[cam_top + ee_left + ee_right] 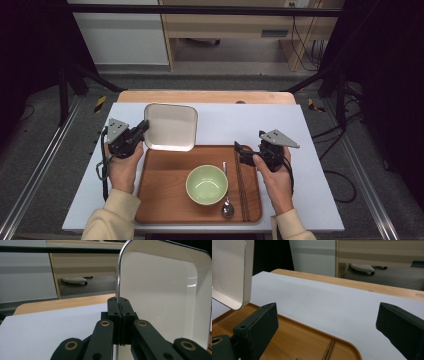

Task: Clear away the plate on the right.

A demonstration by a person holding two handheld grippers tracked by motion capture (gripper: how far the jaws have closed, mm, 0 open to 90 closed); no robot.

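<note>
Both grippers are matte black w/ a grey three-cornered plate on top. Left gripper (141, 131) has brass-coloured rivets on its linkage arms + small black screws, right gripper (239, 151) has chunky square pads. Black cables, cream/beige sleeves.

One square white plate (171, 127), far left, tilted. One wooden tray (160, 200), near centre. One green bowl (207, 184) on tray. One spoon (227, 206) right of bowl. One pair brown chopsticks (242, 187), right side of tray. Two grippers: left gripper (141, 129), right gripper (240, 153). One white table (250, 122).
</note>
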